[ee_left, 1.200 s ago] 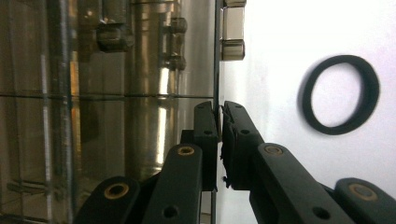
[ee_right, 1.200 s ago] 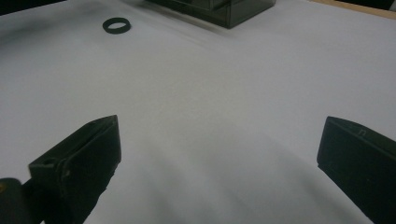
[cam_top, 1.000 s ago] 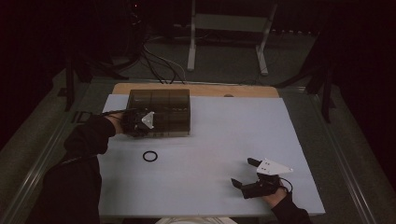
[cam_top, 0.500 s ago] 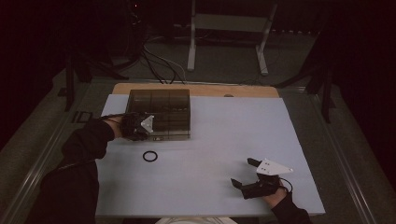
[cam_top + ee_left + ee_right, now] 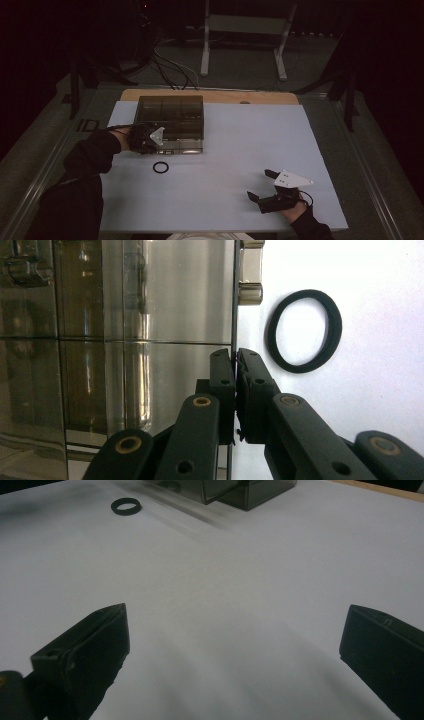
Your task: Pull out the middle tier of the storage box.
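Smoky plastic box (image 5: 171, 122): left tongs (image 5: 235, 360) clamped on lid's front edge; lift slowly, keep grip square. Right tongs (image 5: 265, 186) apart, idle on bench (image 5: 225, 165); black ring (image 5: 160, 167) nearby.

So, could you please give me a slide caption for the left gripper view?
Left hand-held gripper shut on the lid edge of a smoky clear box, black ring lying alongside.

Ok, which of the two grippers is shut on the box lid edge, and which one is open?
The left gripper, beside the black ring, is pinched on the front lid edge of the smoky box. The right gripper rests open on bare table, away from the box.
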Demonstrator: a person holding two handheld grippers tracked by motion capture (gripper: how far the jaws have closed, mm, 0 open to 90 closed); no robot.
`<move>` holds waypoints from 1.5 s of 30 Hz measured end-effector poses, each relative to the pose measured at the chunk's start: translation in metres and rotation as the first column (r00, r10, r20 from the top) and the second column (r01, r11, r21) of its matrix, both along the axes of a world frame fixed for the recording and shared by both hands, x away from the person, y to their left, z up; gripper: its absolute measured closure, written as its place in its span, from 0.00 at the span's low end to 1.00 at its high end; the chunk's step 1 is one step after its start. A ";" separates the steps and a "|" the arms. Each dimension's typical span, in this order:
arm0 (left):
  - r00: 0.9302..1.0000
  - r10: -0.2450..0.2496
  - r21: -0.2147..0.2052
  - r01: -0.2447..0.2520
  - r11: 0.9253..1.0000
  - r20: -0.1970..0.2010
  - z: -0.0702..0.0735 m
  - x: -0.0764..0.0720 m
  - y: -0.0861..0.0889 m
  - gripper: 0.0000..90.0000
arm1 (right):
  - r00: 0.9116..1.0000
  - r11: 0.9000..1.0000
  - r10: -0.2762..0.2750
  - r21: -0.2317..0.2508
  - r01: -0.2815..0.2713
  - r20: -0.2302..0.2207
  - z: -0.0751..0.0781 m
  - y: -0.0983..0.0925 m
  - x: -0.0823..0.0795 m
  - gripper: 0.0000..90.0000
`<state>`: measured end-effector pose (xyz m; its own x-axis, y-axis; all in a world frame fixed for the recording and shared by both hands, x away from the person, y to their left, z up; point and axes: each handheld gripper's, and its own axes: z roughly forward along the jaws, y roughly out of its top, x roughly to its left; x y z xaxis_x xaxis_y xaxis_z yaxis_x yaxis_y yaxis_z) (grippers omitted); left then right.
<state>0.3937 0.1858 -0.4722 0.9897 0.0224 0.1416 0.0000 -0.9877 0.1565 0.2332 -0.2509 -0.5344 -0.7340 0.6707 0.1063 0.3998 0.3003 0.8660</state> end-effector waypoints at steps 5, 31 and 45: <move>1.000 0.013 -0.005 -0.013 1.000 -0.009 0.000 0.000 0.000 0.98 | 1.000 1.000 0.001 -0.002 -0.001 0.001 0.000 0.000 0.000 0.00; 0.991 0.128 -0.143 -0.134 0.981 -0.051 0.012 0.000 0.011 0.92 | 1.000 1.000 0.005 -0.008 -0.005 -0.004 -0.001 0.001 0.000 0.00; 0.955 0.276 -0.276 -0.295 0.915 -0.108 0.024 -0.001 0.024 0.83 | 1.000 1.000 0.004 -0.006 -0.004 -0.005 -0.001 0.001 0.000 0.00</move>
